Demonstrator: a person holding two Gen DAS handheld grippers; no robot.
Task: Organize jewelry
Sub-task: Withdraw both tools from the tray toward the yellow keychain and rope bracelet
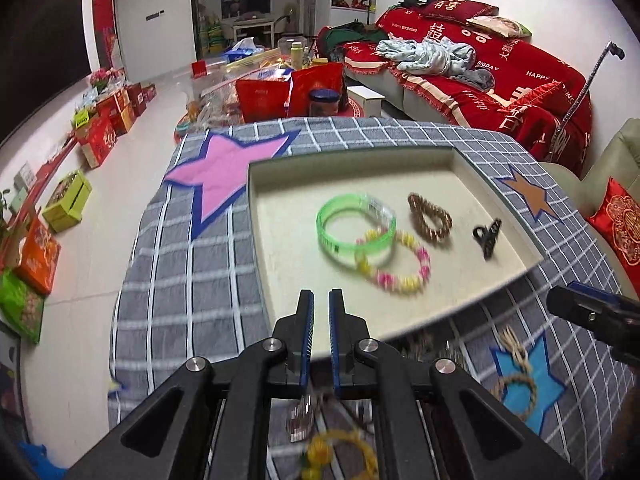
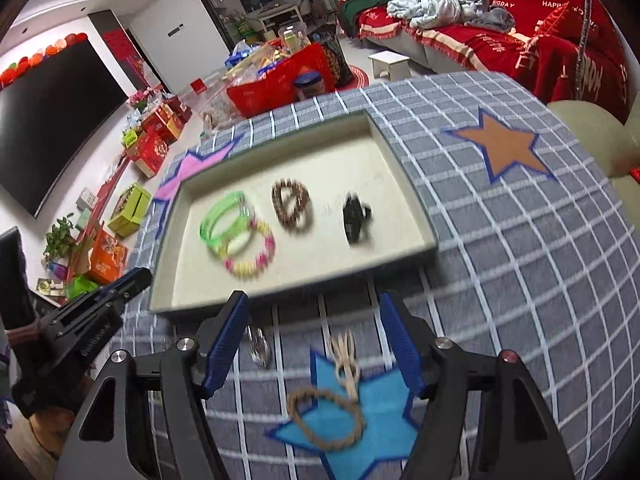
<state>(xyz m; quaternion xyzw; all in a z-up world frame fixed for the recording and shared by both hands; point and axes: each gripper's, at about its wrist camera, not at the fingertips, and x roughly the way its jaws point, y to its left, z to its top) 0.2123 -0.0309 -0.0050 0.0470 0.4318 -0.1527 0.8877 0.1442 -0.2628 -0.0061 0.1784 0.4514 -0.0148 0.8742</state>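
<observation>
Woven straw-coloured rope bracelet with a tasselled tie (image 2: 326,420): lying flat on the blue star patch (image 2: 384,432) of the grey checked tablecloth (image 2: 520,280), directly below and between the spread fingers of the right gripper (image 2: 316,344). Jaws wide apart, nothing held; by the alignment, judged poised for a straight descent onto this piece.

Small clear, glassy item (image 2: 259,346), identity uncertain: on the cloth just inside the right gripper's left finger, near the tray's front wall.

Ahead of both grippers: shallow cream tray (image 2: 304,152), open-topped, evidently the collecting place. Inside, set in a rough row: translucent green plastic bangle (image 1: 354,224) overlapping a pink-and-yellow beaded bracelet (image 1: 400,264); beside these a brown beaded bracelet (image 1: 430,216); further along a black claw hair clip (image 1: 487,236), apart from the rest. Spacing suggests sorting by piece, with bare floor left at the far end.

Left gripper (image 1: 321,320): over the tray's near edge, fingers almost together with a narrow gap, empty.

Beneath the left gripper, blurred: a yellow beaded ring-shaped piece (image 1: 340,456) and a pale shiny object, not yet tidied. Task judged roughly half done.
</observation>
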